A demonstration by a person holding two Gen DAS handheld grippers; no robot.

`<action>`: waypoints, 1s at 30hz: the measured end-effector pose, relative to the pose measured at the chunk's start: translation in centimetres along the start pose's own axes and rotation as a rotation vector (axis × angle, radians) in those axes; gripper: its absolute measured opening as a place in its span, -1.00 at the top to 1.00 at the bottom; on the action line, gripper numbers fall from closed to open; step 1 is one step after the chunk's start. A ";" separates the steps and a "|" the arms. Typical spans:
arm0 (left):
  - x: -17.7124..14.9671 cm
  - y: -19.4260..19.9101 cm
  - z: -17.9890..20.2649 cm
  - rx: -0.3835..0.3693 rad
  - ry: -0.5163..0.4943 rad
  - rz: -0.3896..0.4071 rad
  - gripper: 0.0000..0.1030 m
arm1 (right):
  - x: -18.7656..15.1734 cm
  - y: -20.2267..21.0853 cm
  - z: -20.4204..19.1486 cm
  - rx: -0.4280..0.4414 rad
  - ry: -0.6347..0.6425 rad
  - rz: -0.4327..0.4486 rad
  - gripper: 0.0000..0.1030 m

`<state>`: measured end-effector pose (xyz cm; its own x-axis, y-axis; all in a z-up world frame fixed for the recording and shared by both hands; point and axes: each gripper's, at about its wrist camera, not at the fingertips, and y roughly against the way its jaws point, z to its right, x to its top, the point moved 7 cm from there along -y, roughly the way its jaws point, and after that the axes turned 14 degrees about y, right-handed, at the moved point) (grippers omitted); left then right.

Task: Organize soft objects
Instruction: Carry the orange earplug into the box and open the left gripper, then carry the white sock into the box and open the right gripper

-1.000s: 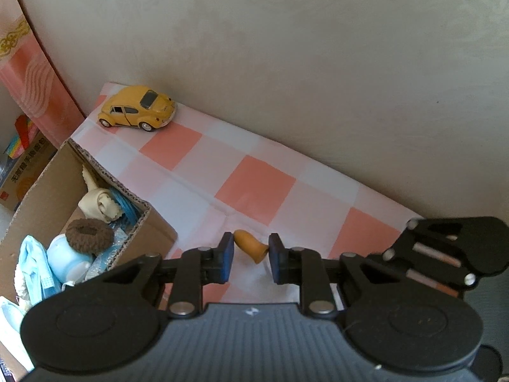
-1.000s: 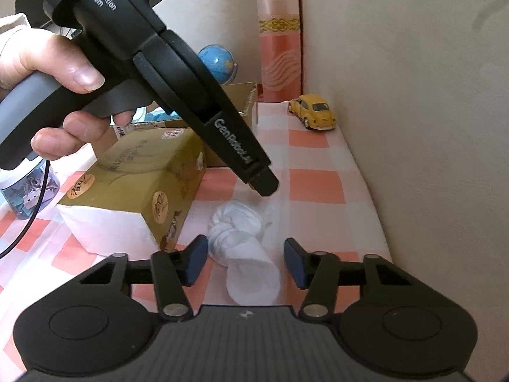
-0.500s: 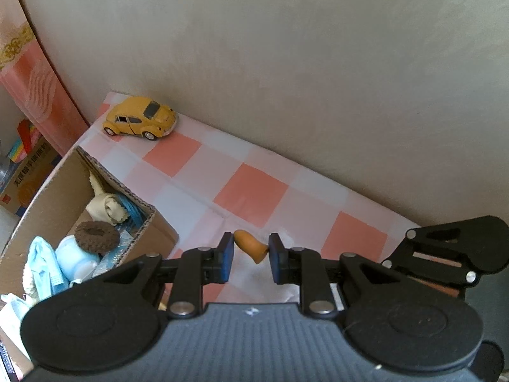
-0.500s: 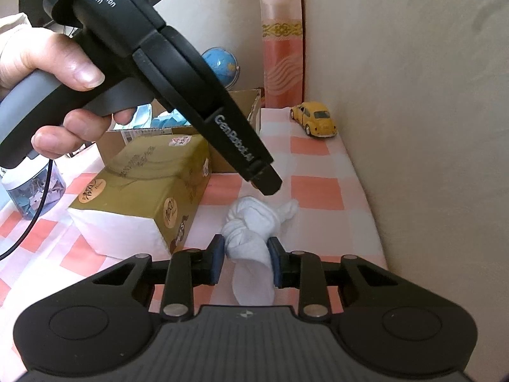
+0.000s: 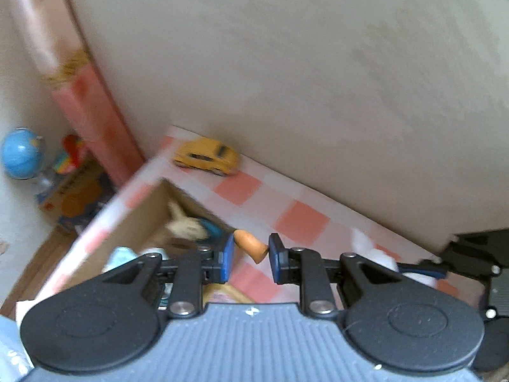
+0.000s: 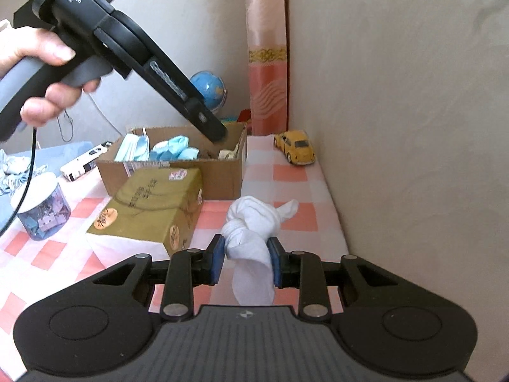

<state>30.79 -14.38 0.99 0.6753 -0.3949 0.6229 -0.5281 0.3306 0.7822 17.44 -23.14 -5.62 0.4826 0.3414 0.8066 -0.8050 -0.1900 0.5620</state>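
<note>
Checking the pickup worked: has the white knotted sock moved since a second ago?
Yes. The white knotted sock, then flat on the checked cloth beside the tissue box, now hangs clamped in the right tool, lifted off the cloth.

Right gripper (image 6: 243,259) jaws, open around the knotted white sock (image 6: 253,227) a second ago, now clamp it. Left gripper (image 5: 251,258) with orange piece (image 5: 251,245) has risen; cardboard box (image 6: 206,172) now beneath it.

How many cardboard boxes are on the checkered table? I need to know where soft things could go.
2: an open brown box holding soft items near the table's far edge, and a closed olive box right in front of it. More may sit outside both views.
</note>
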 end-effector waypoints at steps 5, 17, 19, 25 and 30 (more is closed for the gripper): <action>1.1 0.3 -3.9 0.070 0.082 0.031 0.47 | 0.4 0.5 -0.4 -0.006 0.012 0.011 0.35; -2.3 2.2 -6.8 0.106 0.169 0.116 -0.90 | 1.5 0.7 -0.7 -0.016 0.044 0.004 0.35; -3.8 3.8 -6.3 0.120 0.164 0.144 -0.95 | 1.8 0.5 -0.8 -0.011 0.050 0.005 0.35; -9.1 8.1 -4.6 0.156 0.165 0.237 -0.99 | 3.9 -0.1 -1.1 0.007 0.069 0.022 0.34; -13.1 9.8 -3.5 0.164 0.224 0.258 -0.99 | 6.3 -1.4 -1.5 0.028 0.093 0.032 0.34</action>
<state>18.63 -2.96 0.44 0.5953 -0.1137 0.7954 -0.7589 0.2457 0.6031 21.10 -19.39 -1.64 0.4221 0.4183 0.8043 -0.8089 -0.2267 0.5425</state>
